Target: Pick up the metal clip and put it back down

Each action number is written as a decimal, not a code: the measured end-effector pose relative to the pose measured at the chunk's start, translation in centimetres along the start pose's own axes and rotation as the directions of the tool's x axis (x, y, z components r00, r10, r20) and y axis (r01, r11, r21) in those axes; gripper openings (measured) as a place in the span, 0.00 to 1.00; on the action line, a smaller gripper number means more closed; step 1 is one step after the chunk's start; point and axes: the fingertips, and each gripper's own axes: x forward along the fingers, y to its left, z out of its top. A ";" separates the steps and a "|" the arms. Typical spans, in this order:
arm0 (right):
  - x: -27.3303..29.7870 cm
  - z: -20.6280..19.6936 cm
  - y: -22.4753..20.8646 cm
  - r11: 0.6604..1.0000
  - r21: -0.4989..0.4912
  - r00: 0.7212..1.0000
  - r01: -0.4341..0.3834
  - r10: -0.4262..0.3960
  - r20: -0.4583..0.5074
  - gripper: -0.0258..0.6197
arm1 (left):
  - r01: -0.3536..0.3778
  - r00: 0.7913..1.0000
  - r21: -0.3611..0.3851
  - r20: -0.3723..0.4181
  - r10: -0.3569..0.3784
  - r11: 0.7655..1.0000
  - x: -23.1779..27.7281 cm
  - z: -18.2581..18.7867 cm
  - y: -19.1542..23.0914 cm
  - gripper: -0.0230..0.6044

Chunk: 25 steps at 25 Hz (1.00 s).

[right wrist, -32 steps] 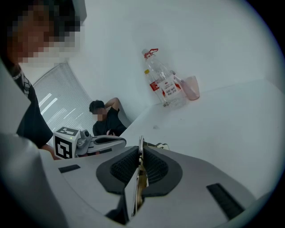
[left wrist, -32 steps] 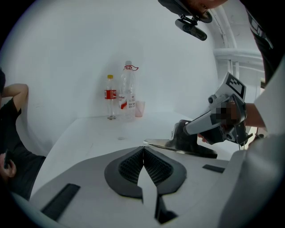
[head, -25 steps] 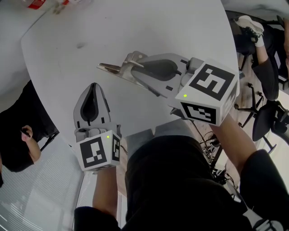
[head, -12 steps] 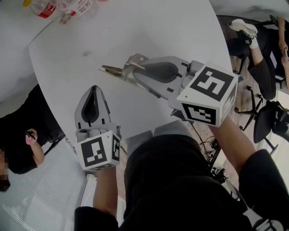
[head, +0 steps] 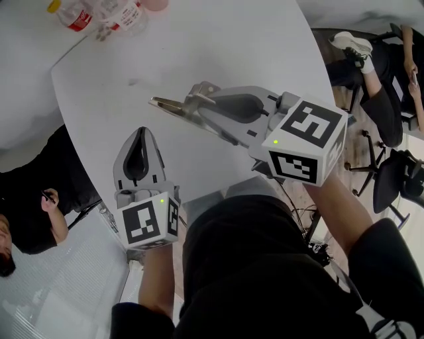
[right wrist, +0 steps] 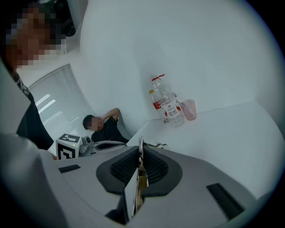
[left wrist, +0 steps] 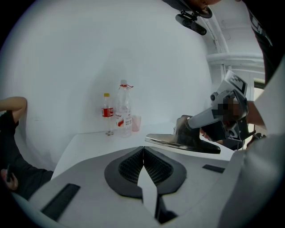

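Bottles (head: 99,14) further into view; metal clip (head: 165,103) in right tool (head: 191,104) above table (head: 225,46)

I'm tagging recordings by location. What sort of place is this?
Probably an office or meeting room: a large white table with drink bottles on it, wheeled office chairs beside it, and window blinds.

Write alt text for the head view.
The right gripper holds a metal clip over a white table. The left gripper is shut and empty, nearer the person. Bottles stand at the table's far edge.
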 end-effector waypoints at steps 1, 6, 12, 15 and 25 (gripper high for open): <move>-0.2 0.2 0.1 1.000 -0.001 1.000 0.002 -0.002 0.003 0.11 | -0.001 1.000 0.000 0.001 0.001 1.000 -0.2 0.2 0.0 0.07; -1.3 1.3 0.7 1.000 -0.019 1.000 0.012 -0.012 0.027 0.11 | -0.002 1.000 0.009 0.018 0.002 1.000 -1.0 1.3 -0.3 0.07; -2.3 2.3 1.7 0.999 -0.024 0.998 0.028 -0.027 0.059 0.11 | 0.005 0.999 -0.006 0.038 -0.005 1.000 -1.7 2.1 -0.3 0.07; -2.9 2.9 2.1 0.999 -0.029 0.997 0.041 -0.039 0.074 0.11 | 0.024 0.999 -0.006 0.047 -0.024 1.000 -1.8 2.6 -0.7 0.07; -4.8 5.8 3.8 0.996 -0.062 0.989 0.064 -0.055 0.140 0.11 | 0.039 0.995 0.003 0.088 -0.039 0.999 -2.6 4.4 -0.4 0.07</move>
